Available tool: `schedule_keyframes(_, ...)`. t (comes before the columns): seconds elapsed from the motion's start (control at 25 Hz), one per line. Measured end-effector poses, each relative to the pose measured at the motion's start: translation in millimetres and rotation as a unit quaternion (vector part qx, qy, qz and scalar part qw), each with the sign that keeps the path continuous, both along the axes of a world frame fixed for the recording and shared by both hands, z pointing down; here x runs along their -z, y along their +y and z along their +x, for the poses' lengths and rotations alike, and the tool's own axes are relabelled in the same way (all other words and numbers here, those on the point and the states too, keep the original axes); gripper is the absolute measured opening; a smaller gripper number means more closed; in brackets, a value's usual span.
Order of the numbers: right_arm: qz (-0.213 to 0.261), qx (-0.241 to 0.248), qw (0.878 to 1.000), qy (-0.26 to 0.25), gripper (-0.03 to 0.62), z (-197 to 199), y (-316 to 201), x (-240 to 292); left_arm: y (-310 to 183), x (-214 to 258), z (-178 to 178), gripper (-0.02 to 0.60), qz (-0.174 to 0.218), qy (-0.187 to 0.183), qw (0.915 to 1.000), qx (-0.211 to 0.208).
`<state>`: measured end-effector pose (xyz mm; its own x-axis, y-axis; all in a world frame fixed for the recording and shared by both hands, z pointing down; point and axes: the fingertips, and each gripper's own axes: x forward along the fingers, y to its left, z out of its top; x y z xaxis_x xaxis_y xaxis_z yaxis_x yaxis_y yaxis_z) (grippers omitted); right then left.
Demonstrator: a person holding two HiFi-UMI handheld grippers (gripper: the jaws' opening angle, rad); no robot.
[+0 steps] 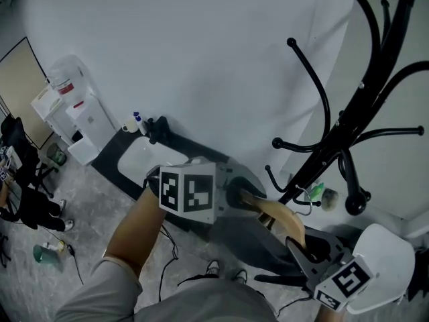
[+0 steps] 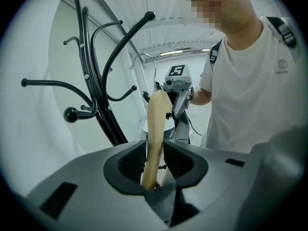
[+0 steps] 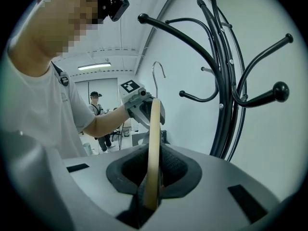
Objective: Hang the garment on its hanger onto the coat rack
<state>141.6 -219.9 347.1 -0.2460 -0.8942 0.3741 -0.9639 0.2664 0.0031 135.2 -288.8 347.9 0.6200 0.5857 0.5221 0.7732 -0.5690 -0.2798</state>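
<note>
White wall (image 1: 201,52), water dispenser (image 1: 74,106) far left; the coat rack (image 1: 362,80) stands beside the wooden hanger (image 1: 278,217) — left tool (image 2: 156,170) open around 1 end, right tool (image 3: 151,182) clenched on the other. Only the right gripper view shows a bystander (image 3: 97,114).

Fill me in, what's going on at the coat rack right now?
A person is holding a wooden hanger between two grippers beside the black coat rack. The right gripper is clamped on one end; the left gripper has its jaws apart around the other. The hook is on no peg yet, and I can't make out a garment on the hanger.
</note>
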Motion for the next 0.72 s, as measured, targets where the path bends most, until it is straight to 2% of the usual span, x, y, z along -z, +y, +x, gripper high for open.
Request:
schedule_keyframes(0.24,0.001,-0.028,1.000,0.000,0.063,9.9,-24.0,3.6,-19.2,-8.3,18.6,0.103,0.024,-0.002,0.9997,-0.010)
schedule_keyframes(0.72,-0.019,-0.085,0.996,-0.025,0.063,51.2,-60.8,-7.4,-58.7,-18.0,63.4,0.104,0.009,0.003,0.9994,-0.033)
